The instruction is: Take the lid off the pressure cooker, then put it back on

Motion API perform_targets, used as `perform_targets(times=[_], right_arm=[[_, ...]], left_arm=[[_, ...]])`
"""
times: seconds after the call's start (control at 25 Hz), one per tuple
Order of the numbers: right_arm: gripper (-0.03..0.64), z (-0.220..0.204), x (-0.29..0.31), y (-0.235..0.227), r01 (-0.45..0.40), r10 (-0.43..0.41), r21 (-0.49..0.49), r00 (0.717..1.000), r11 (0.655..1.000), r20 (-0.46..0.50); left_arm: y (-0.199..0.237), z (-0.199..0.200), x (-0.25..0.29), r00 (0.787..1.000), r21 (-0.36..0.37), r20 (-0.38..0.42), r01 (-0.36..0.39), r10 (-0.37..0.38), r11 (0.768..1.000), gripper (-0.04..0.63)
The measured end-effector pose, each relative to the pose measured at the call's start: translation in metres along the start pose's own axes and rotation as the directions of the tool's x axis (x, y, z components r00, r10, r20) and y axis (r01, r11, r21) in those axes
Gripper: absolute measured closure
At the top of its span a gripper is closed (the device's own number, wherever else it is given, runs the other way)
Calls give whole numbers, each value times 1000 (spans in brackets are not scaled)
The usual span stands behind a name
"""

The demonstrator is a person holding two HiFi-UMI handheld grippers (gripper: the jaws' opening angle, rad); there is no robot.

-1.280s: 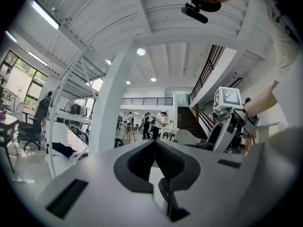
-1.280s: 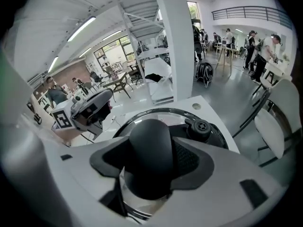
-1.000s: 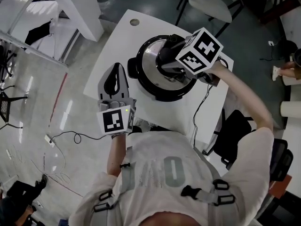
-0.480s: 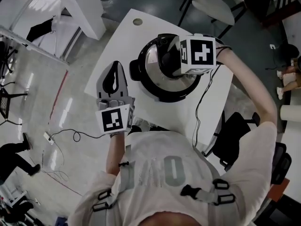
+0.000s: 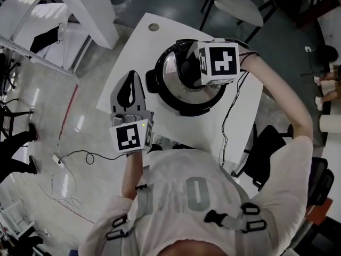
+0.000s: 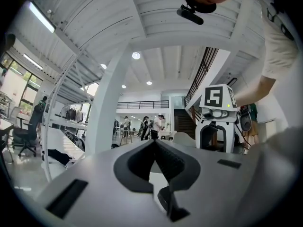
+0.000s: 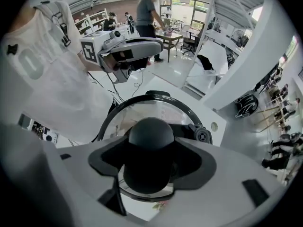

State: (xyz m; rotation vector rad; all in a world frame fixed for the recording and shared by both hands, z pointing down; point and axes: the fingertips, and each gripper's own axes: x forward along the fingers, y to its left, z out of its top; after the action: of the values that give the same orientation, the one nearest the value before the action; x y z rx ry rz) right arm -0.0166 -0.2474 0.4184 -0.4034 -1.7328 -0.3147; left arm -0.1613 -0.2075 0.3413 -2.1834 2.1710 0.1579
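White table [image 5: 128,57], right tongs [image 7: 150,167] on lid knob [image 7: 151,134], newly rolled

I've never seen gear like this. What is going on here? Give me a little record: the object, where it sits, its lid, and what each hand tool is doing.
object: pressure cooker
place: on the white table
lid: on the pot, black knob on top
right gripper: pointing down, jaws closed on the knob
left gripper: jaws together, empty, beside the cooker, not touching it
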Motion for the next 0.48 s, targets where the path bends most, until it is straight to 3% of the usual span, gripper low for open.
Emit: perform_targets(times=[0.2,0.32,0.48], right_arm=[[275,4,-1,-2,81,-85,-138,996,987,-23],[221,4,-6,-10,175,-175,-98,985,980,7],[219,12,-27,-9,259,-257,-5,959,966,124]], left_arm=[[0,4,-2,1000,-9,11,1,-1,1000,578],[-1,8,-4,1000,-6,20,6,-6,1000,578],[-4,17,-5,999,-1,34,23,-23,1000,578]])
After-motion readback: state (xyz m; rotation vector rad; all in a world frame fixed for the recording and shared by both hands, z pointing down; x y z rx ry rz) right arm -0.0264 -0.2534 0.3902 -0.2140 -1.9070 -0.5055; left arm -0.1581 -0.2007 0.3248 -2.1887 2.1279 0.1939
